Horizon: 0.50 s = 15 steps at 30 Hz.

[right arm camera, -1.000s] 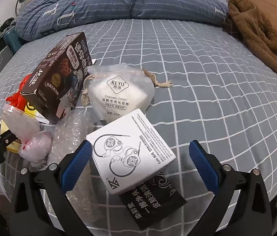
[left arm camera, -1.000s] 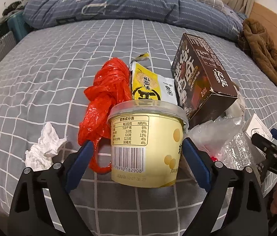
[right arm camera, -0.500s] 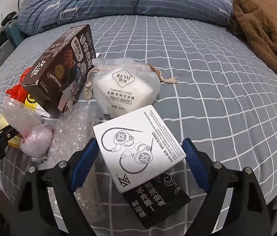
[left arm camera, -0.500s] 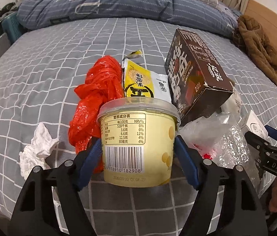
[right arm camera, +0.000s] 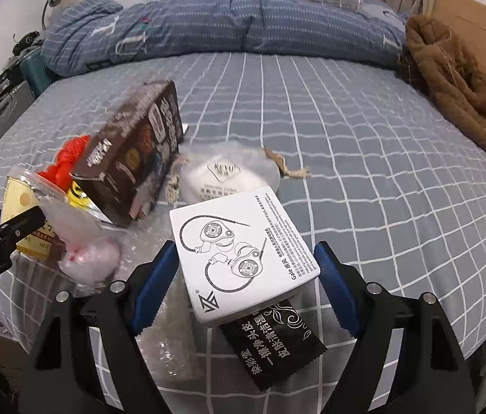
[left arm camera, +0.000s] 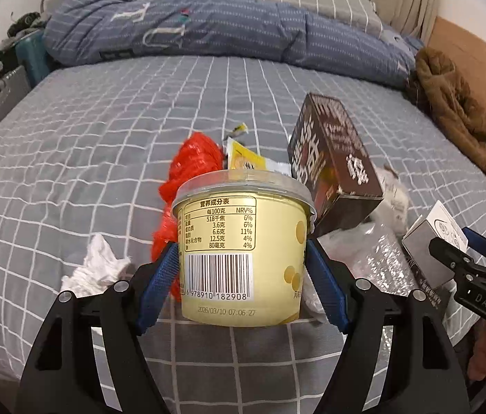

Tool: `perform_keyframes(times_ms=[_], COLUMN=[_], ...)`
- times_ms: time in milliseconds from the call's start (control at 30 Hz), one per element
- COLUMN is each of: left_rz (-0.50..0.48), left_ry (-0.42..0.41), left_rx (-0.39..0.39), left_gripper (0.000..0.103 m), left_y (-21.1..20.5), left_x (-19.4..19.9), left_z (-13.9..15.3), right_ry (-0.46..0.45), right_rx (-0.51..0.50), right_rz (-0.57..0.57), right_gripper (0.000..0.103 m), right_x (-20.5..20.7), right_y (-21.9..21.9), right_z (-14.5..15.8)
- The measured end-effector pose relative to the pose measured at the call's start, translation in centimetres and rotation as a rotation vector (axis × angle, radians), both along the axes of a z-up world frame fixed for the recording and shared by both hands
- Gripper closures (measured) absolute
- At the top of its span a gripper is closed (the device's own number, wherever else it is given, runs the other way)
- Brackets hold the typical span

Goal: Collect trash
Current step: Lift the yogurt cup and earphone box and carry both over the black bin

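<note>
I've got the left gripper (left arm camera: 243,272) clamped on the yellow cup (left arm camera: 243,241), blue pads pressed to its two sides. The cup stands upright, lidded rim on top, barcode label facing my camera, lifted just clear of the bed (left arm camera: 105,131) near its front edge.

On the other side, the right gripper (right arm camera: 246,276) has its jaws closing on the white earphone box (right arm camera: 243,252), and the pads meet its left and right edges. The box is tilted, printed face up toward me, and its long axis runs from near left to far right. A black wet-wipe sachet (right arm camera: 274,345) pokes out from under its near corner, pointing down toward the bed edge.

Behind the cup I see a red plastic bag (left arm camera: 191,165) and a yellow snack wrapper (left arm camera: 243,160), lying just beyond it. The brown carton (left arm camera: 332,158) leans on the pile to the right, long axis running away from me, upper end tilted back. A crumpled white tissue (left arm camera: 98,269) sits on the sheet to the left of the cup, apart from the rest.

From the right wrist view, bubble wrap (right arm camera: 160,241) lies under the box, and the drawstring pouch of cotton pads (right arm camera: 229,172) rests just beyond it beside the carton. A rolled blue quilt (right arm camera: 208,27) lies across the far end of the bed, with a brown coat (right arm camera: 456,79) at the right.
</note>
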<state>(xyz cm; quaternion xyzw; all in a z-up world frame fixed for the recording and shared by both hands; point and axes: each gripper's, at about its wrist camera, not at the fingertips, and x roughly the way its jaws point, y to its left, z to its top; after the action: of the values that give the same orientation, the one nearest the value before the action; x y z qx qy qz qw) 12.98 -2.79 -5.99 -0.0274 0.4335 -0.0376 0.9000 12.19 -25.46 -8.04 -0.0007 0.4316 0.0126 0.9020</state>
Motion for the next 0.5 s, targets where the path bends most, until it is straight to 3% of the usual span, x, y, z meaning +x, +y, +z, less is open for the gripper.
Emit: perform_keyframes(times_ms=[500], left_rz=[0.028], left_ry=[-0.107], left_rx=[-0.024], left_gripper=[0.030], left_y=[0.1], left_x=[-4.0], left_z=[4.6], right_ry=[-0.181], right_rx=[-0.016], right_rz=[0.020], right_gripper=[0.026], right_x=[-4.4], right_y=[1.2], right_z=[5.4])
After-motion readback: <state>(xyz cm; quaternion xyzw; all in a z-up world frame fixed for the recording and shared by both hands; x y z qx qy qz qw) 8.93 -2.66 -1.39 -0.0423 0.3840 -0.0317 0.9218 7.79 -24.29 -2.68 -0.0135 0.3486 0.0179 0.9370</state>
